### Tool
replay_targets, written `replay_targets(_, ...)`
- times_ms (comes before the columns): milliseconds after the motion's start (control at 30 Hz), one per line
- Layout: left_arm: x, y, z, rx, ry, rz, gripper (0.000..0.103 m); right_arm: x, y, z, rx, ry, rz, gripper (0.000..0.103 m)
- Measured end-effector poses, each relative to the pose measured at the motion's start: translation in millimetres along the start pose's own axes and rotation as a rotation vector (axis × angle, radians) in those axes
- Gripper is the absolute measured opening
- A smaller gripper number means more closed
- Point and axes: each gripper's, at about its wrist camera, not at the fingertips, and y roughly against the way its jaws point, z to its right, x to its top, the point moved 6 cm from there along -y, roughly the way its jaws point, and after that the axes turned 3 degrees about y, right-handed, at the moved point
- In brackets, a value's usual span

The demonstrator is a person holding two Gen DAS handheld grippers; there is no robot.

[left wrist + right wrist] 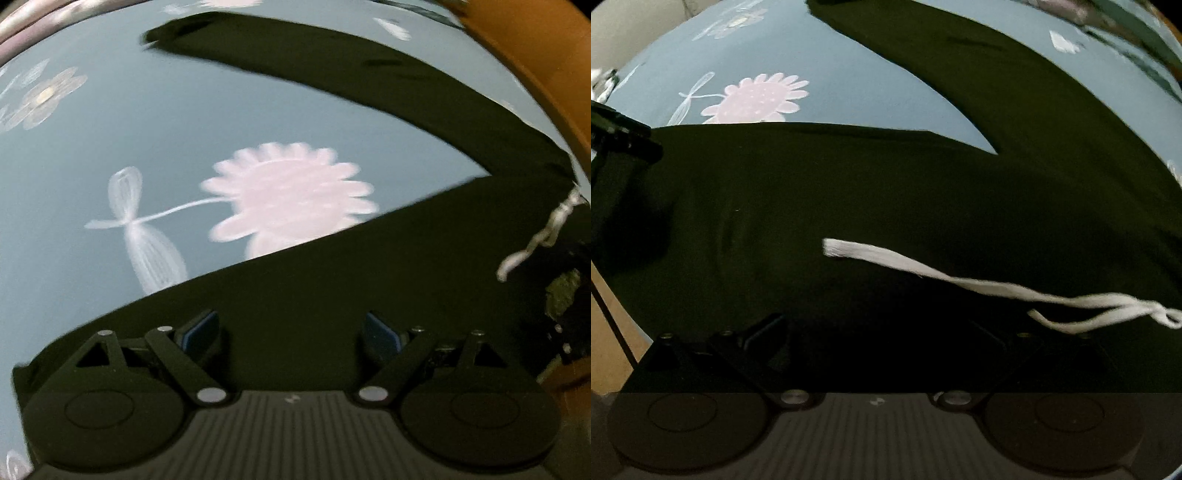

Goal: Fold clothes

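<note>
Dark trousers [332, 277] lie spread on a blue flowered bedsheet [147, 129], their two legs forming a V. In the left wrist view, which is blurred, a white drawstring [546, 229] shows at the waist on the right. My left gripper [291, 332] hovers over the near leg, open, blue pads wide apart and nothing between them. In the right wrist view the trousers [849, 184] fill the middle and the drawstring [960, 280] trails across them. My right gripper [882, 332] stands over the waist area with its dark fingers spread wide, open. The left gripper's body [624, 136] shows at the left edge.
A brown wooden surface [535, 55] curves along the right of the left wrist view. Pale flooring [605, 325] lies beyond the bed's edge at lower left. The sheet [849, 85] carries pink flower prints between the trouser legs.
</note>
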Motion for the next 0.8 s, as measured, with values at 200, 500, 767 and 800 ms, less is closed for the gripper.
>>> replay_targets(200, -8, -26, 15, -0.015, -0.044, -0.063, 0.086, -2, -3, 23, -0.028, -0.035, -0.024, 0.103)
replay_targets(500, -33, -23, -6, 0.063, -0.02, -0.082, 0.087, -7, -15, 27, -0.042, -0.022, -0.095, 0.103)
replay_targets(767, -30, 4, -43, 0.087, 0.112, -0.025, 0.086, 15, -6, 20, -0.053, -0.009, -0.071, 0.103)
replay_targets(800, -29, 6, -45, 0.087, 0.113, -0.015, 0.086, 19, -6, 17, -0.057, -0.011, -0.065, 0.103)
